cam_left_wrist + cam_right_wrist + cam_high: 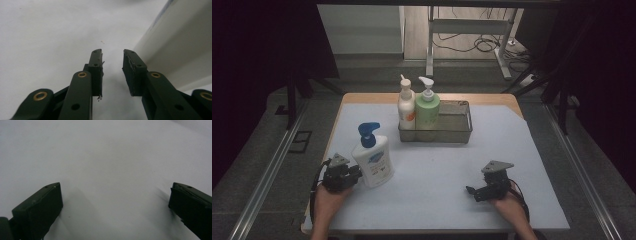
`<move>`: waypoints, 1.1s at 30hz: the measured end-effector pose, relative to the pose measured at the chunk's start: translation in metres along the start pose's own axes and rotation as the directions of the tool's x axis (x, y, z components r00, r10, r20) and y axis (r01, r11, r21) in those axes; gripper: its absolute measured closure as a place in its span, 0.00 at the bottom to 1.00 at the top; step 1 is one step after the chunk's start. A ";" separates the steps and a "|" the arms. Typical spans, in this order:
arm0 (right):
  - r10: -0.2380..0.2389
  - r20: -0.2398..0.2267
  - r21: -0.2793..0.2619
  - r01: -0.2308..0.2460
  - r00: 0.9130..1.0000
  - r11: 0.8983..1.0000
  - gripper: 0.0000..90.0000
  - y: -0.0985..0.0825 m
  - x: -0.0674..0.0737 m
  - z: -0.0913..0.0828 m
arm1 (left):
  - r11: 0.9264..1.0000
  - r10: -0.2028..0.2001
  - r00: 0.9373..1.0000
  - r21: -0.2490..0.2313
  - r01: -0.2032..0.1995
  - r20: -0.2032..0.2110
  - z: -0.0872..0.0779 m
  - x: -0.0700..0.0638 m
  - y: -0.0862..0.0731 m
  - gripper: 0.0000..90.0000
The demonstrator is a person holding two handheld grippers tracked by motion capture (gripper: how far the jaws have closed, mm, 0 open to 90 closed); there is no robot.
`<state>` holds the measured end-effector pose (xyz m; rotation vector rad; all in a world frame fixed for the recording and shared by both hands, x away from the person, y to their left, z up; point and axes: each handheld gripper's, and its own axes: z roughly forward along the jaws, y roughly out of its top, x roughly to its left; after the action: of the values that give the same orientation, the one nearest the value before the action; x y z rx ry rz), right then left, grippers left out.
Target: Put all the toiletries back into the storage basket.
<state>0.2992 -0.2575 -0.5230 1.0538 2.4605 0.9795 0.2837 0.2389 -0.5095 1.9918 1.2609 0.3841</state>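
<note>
A white pump bottle (373, 162) with a blue pump head and a blue label stands upright at the front left of the table. My left gripper (357, 173) lies just left of it, pointing at its base. In the left gripper view, my left gripper (112, 51) has its jaws a narrow gap apart with nothing between them, and the bottle's white side (180, 42) rises close on the right. My right gripper (470, 190) rests at the front right, pointing left. In the right gripper view, my right gripper (115, 186) is wide open over the bare mat.
A wire basket (457, 135) stands at the back middle of the light mat (437, 170). In its left end stand a white bottle with an orange label (406, 105) and a green pump bottle (427, 107). Dark curtains and rails flank the table.
</note>
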 end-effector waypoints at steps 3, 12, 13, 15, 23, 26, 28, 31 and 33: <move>-0.001 0.001 0.000 0.001 1.000 1.000 0.00 0.000 0.000 0.000 | 1.000 0.014 1.000 0.004 -0.014 0.011 0.002 -0.004 0.000 0.76; 0.001 0.001 -0.001 -0.001 1.000 1.000 0.00 0.000 0.000 0.000 | 0.999 0.036 0.999 0.010 -0.036 0.034 0.007 -0.014 0.001 0.76; 0.000 0.001 -0.001 0.000 1.000 1.000 0.00 0.000 0.000 0.000 | 0.999 0.036 0.999 0.007 -0.037 0.037 0.007 -0.015 0.001 0.76; 0.001 0.001 -0.001 -0.001 1.000 1.000 0.00 0.000 0.000 0.000 | 0.999 0.035 0.998 0.010 -0.036 0.047 0.007 -0.017 0.000 0.77; 0.001 0.001 -0.001 -0.001 1.000 1.000 0.00 0.000 0.000 0.000 | 0.999 0.044 0.998 0.010 -0.044 0.055 0.009 -0.025 -0.001 0.78; 0.001 0.001 -0.001 -0.001 1.000 1.000 0.00 0.000 0.000 0.000 | 0.999 0.043 0.997 0.011 -0.044 0.057 0.010 -0.026 0.000 0.80; 0.001 0.001 -0.001 -0.001 1.000 1.000 0.00 0.000 0.000 0.000 | 0.999 0.031 0.998 0.009 -0.031 0.058 0.010 -0.027 -0.001 0.80; 0.001 0.001 -0.001 -0.001 1.000 1.000 0.00 0.000 0.000 0.000 | 1.000 0.021 0.998 0.011 -0.022 0.063 0.010 -0.027 -0.002 0.81; 0.001 0.001 -0.001 -0.001 1.000 1.000 0.00 0.000 0.000 0.000 | 1.000 0.018 0.998 0.012 -0.019 0.067 0.010 -0.028 -0.002 0.82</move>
<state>0.2992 -0.2575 -0.5230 1.0548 2.4592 0.9799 0.2748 0.2108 -0.5144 2.0119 1.2067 0.3168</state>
